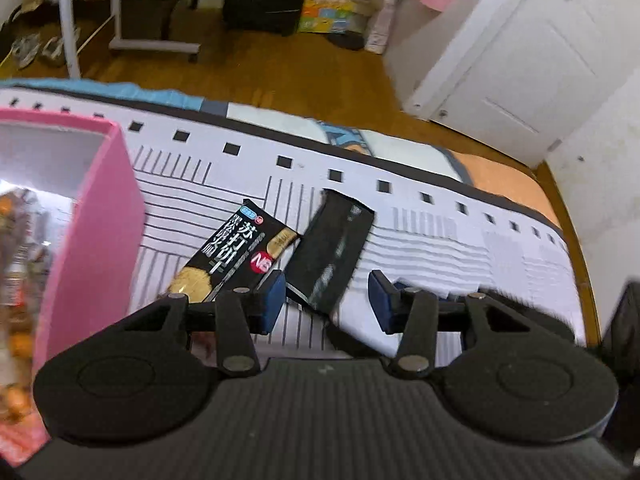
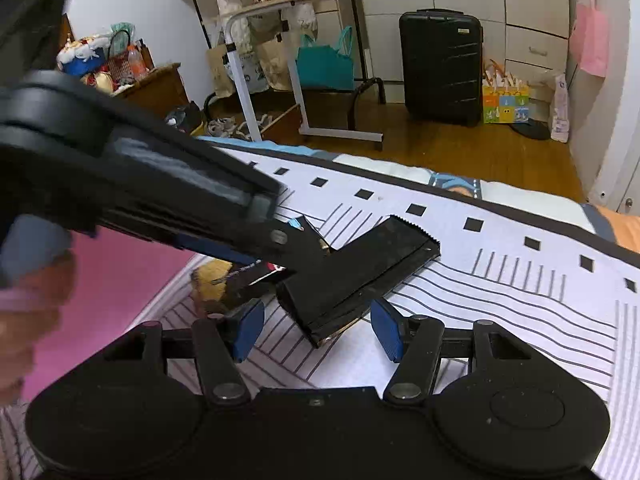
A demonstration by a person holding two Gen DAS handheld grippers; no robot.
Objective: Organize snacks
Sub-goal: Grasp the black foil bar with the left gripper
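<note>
Two black foil snack packets [image 1: 240,252] [image 2: 360,276] are lying on the striped bedsheet [image 1: 440,240]; left tongs [image 1: 328,300] and right tongs [image 2: 318,332] are hovering spread, pinching nothing, beside the pink box [image 1: 100,220].

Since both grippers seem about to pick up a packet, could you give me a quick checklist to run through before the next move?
1. Left gripper open: ok.
2. Right gripper open: ok.
3. Plain black packet end between the right pads, no grip yet: ok.
4. Printed cracker packet between the left pads: not ok, it lies left of them.
5. Pink box open to receive: ok.
6. Packets free of each other: cannot tell.
</note>
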